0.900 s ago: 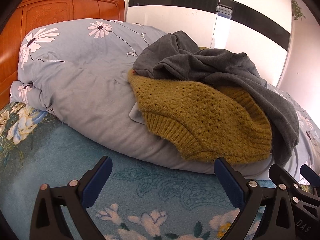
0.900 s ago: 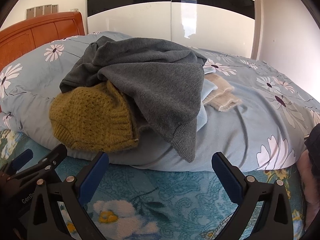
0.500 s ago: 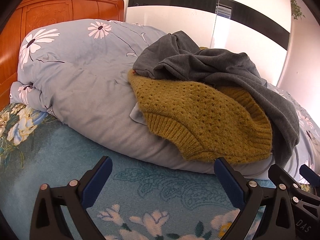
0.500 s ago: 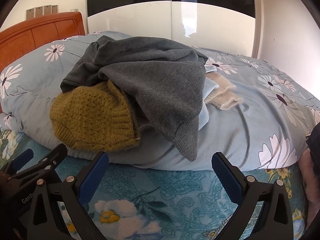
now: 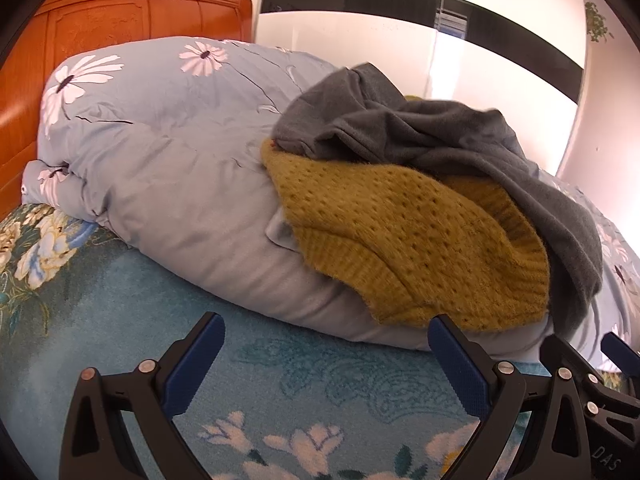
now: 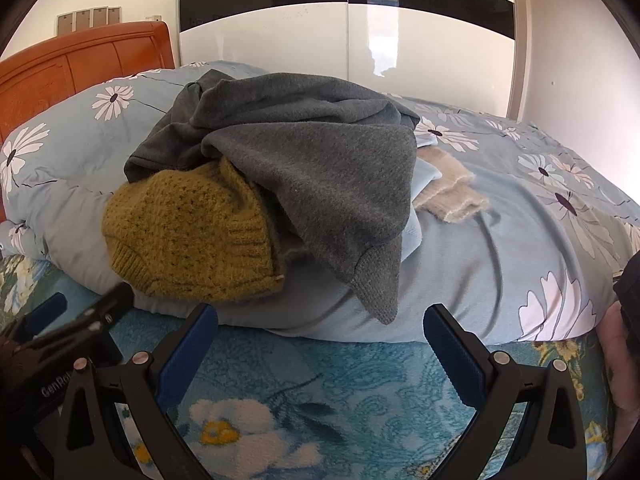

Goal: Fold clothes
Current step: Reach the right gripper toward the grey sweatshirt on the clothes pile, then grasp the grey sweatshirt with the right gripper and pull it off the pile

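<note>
A heap of clothes lies on a rolled blue daisy-print duvet [image 5: 152, 152] [image 6: 520, 248]. A mustard knitted sweater [image 5: 408, 240] [image 6: 188, 228] sits at the bottom front, half under a dark grey sweater [image 5: 460, 148] [image 6: 320, 160]. A pale blue garment [image 6: 420, 184] and a beige fuzzy piece [image 6: 448, 188] peek out behind the grey one. My left gripper [image 5: 326, 348] hovers open over the teal blanket just short of the mustard sweater. My right gripper [image 6: 320, 340] is open too, below the hanging grey sleeve tip [image 6: 380, 284]. Neither holds anything.
A teal floral blanket [image 5: 260, 380] [image 6: 320, 392] covers the bed in front of the duvet. An orange wooden headboard [image 5: 100, 20] [image 6: 60, 68] stands at the left. White glossy wardrobe doors [image 6: 340, 32] rise behind. A person's hand [image 6: 624, 360] shows at the right edge.
Both grippers have crept slightly closer to the clothes heap. Nothing was taken hold of, and the clothes lie as before.
</note>
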A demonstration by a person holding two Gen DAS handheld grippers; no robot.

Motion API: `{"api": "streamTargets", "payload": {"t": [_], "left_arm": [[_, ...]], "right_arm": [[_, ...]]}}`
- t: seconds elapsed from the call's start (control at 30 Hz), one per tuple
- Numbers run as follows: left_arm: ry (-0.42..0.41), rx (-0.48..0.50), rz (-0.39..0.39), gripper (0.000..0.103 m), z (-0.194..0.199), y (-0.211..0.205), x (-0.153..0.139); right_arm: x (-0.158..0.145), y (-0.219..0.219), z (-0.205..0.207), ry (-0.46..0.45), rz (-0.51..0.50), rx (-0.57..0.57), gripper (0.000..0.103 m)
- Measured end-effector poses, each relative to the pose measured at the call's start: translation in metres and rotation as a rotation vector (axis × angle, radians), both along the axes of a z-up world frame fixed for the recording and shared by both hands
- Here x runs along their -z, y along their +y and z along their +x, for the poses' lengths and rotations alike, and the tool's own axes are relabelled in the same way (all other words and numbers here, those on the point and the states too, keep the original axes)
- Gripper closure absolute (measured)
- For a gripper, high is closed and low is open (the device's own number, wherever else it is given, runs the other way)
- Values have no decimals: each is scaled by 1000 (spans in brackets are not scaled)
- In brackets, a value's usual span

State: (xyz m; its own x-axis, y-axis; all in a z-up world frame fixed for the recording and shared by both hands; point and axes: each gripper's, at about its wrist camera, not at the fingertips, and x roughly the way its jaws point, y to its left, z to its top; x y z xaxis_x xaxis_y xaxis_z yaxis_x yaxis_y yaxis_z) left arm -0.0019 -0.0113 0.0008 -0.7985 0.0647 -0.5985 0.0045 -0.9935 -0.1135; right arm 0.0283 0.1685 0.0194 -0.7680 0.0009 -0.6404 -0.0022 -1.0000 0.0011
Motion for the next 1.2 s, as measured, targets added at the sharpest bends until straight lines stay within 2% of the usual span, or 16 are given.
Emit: {"api": "streamTargets", "payload": {"t": [0.13, 0.23, 0.3, 0.4, 0.53, 0.57, 0.63, 0.67, 0.77, 0.83, 0.87, 0.9, 1.0, 1.07, 1.13, 1.2], "left_arm": [[20, -73, 40, 0, 1, -24, -6], [3, -118, 23, 0, 4, -36, -10], [-18, -156, -13, 0, 5, -37, -12], [-31, -162, -2, 0, 4, -39, -14], [-29, -160, 27, 0, 1, -41, -14], [-31, -159, 34, 0, 0, -41, -14], [-34, -156, 49, 0, -2, -42, -14], [-36, -155, 56, 0, -2, -43, -14], [-40, -152, 80, 0, -4, -44, -14], [-38, -148, 100, 0, -4, -45, -15], [-35, -143, 110, 0, -4, -45, -16], [-35, -138, 113, 0, -4, -44, -17], [-14, -124, 98, 0, -2, -41, -28], [9, -113, 104, 0, 2, -40, -39], [23, -103, 130, 0, 9, -41, -50], [18, -91, 159, 0, 17, -45, -61]], "right_arm": [[-18, 6, -11, 42, -26, -15, 0], [-44, 4, -32, 103, -58, -75, 0], [-66, -6, -53, 155, -20, -136, 0], [-95, -30, -89, 206, 53, -235, 0], [-101, -72, -147, 130, 147, -397, 0], [-97, -83, -160, 93, 185, -425, 4], [-89, -101, -183, 23, 220, -478, 18], [-83, -107, -192, -16, 228, -485, 32], [-63, -115, -216, -141, 251, -455, 62], [-57, -114, -225, -198, 222, -427, 76], [-61, -110, -226, -216, 162, -420, 88], [-67, -105, -225, -225, 102, -417, 92], [-95, -87, -214, -241, -111, -419, 94], [-115, -73, -194, -243, -213, -421, 94], [-132, -60, -164, -242, -260, -434, 94], [-144, -50, -128, -245, -253, -442, 94]]}}
